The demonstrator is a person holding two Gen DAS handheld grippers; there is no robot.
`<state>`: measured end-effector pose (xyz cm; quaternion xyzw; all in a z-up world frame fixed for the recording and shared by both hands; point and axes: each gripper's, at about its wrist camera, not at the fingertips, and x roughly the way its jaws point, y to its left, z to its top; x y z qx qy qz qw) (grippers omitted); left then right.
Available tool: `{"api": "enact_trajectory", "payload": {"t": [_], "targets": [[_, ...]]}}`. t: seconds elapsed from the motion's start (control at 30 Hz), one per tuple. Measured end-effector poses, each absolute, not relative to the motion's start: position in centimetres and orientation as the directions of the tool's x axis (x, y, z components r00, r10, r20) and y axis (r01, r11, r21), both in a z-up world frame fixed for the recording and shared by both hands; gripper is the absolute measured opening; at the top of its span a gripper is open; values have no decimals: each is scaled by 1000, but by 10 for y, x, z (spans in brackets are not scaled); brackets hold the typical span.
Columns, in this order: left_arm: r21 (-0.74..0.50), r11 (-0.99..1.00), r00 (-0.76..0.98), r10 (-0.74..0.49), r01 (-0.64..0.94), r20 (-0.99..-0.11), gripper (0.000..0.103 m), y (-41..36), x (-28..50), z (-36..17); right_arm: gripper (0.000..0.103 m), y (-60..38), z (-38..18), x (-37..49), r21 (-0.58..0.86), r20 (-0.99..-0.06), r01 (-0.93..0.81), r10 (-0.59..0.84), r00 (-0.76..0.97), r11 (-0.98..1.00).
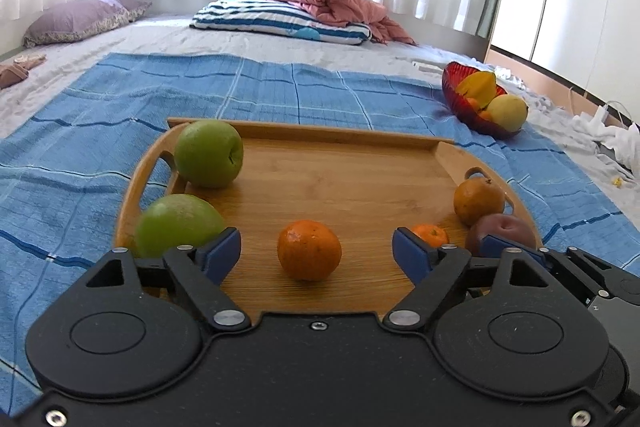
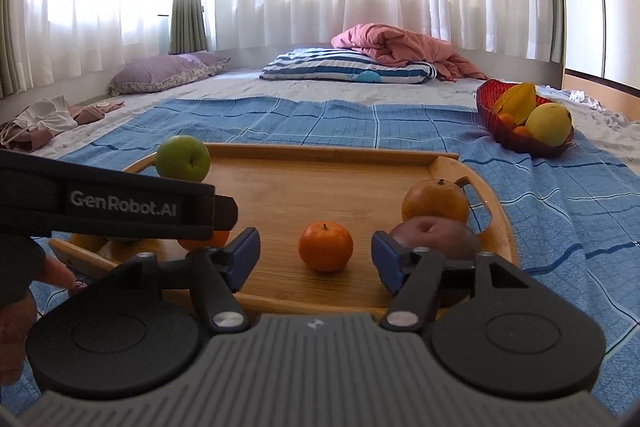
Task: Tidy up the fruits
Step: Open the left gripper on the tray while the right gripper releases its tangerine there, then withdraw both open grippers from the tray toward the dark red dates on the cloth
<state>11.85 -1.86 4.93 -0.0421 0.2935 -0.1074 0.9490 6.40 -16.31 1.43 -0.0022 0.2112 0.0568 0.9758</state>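
Fruits lie spread over a wooden tray [image 1: 340,163] that sits on a blue checked cloth [image 1: 80,131] on the bed [image 1: 160,35]. At the tray's left end, in the left wrist view, a green apple [image 1: 209,153] stands by the handle with a second green fruit [image 1: 178,223] nearer the camera. The left gripper [image 1: 317,251] has its jaws spread wide, and an orange mandarin [image 1: 309,250] rests on the tray between them, touching neither blue pad. Further right sit a smaller mandarin [image 1: 430,235], a brownish orange fruit [image 1: 479,199] and a dark red apple [image 1: 506,233] by the right handle. In the right wrist view the right gripper [image 2: 316,259] also has its jaws apart, the small mandarin [image 2: 325,247] loose between them. Off the tray to the right, a red bowl [image 1: 460,95] holds yellow and orange fruit.
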Motion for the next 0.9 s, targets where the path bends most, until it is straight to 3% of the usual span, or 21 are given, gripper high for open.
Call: {"api": "enact_trajectory", "payload": {"t": [0.3,0.9], "targets": [[-95,978,839,-209,187,-502,95,-18,95,58,83,-165,15,50,16,-396,-95,94,913,995],[-100,973,837,-229,207,-498,99,-13,64,48,89,-171,4,32,2,-405,-40,37,914,999]]}}
